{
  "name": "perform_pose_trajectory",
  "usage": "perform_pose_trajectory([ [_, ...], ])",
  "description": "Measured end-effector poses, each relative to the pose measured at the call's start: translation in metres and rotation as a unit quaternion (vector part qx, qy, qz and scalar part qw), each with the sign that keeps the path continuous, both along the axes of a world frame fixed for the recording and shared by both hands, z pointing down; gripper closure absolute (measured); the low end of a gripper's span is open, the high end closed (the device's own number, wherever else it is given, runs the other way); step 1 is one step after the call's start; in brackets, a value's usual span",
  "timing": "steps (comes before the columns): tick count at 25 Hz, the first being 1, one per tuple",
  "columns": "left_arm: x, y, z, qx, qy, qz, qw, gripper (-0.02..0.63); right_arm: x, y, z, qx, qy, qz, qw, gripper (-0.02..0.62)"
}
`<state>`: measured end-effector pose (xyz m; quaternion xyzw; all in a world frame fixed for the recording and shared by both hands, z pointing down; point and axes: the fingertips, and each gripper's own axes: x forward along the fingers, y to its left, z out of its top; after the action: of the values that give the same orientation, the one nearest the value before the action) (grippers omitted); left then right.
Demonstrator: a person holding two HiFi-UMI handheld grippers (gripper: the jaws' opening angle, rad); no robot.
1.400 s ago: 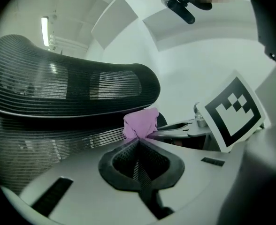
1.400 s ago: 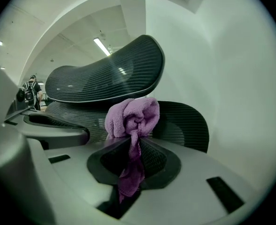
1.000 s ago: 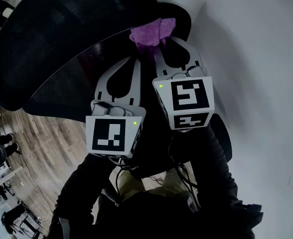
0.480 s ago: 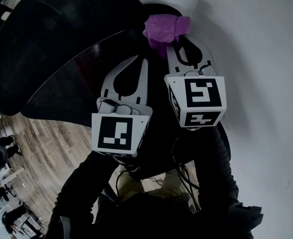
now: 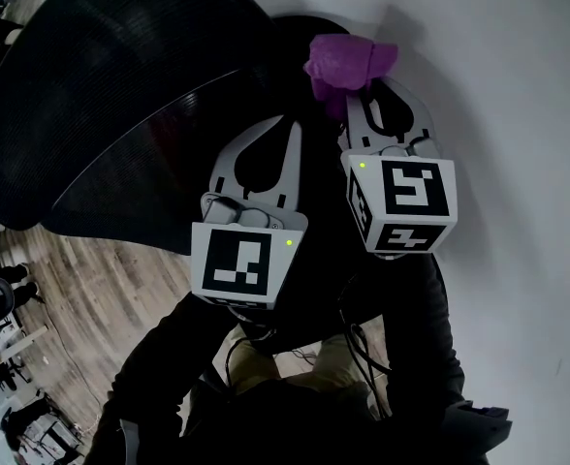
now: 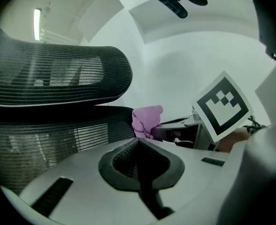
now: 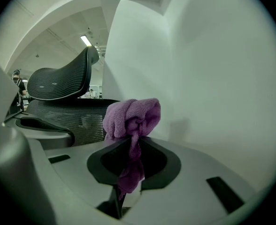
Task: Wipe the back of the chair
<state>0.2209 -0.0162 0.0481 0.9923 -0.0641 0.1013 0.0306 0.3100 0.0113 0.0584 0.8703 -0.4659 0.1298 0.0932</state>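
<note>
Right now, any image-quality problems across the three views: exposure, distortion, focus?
Head view: chair is nearly black against the bright wall, mesh detail mostly lost. Left gripper view: strong fisheye bend, black corners, ceiling light blown out. Right gripper view: same fisheye, greenish cast, purple cloth sharp in the shut right hand-held gripper.

The crumpled soft cloth (image 5: 348, 61) is purple. The curved mesh chair back (image 5: 101, 95) is black, finely ribbed. The left gripper (image 5: 287, 129) and right gripper (image 5: 358, 95) are pale grey, with black-and-white marker cubes (image 5: 241, 264).
</note>
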Motion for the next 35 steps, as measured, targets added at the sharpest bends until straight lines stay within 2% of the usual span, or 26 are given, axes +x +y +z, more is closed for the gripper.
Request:
perform_pose_trajectory([
  [10,0.004,-0.01,0.008,-0.007,-0.006,0.005,0.9999,0.597,0.006,-0.006,0.005,-0.007,-0.001,0.008,1.0,0.537],
  [23,-0.002,0.001,0.03,-0.009,-0.022,0.002,0.9997,0.597,-0.023,0.004,0.04,-0.023,-0.022,-0.01,0.999,0.538],
  [27,-0.004,-0.015,0.03,-0.018,-0.019,-0.005,0.9996,0.597,-0.023,-0.011,0.039,-0.026,-0.019,-0.011,0.999,0.538],
  [32,-0.007,-0.022,0.034,-0.005,-0.026,0.002,0.9997,0.597,-0.034,-0.022,0.043,-0.028,-0.027,-0.019,0.999,0.538],
  [35,-0.013,-0.028,0.031,-0.014,-0.022,-0.012,0.9996,0.597,-0.04,-0.027,0.043,-0.026,-0.029,-0.023,0.999,0.538],
])
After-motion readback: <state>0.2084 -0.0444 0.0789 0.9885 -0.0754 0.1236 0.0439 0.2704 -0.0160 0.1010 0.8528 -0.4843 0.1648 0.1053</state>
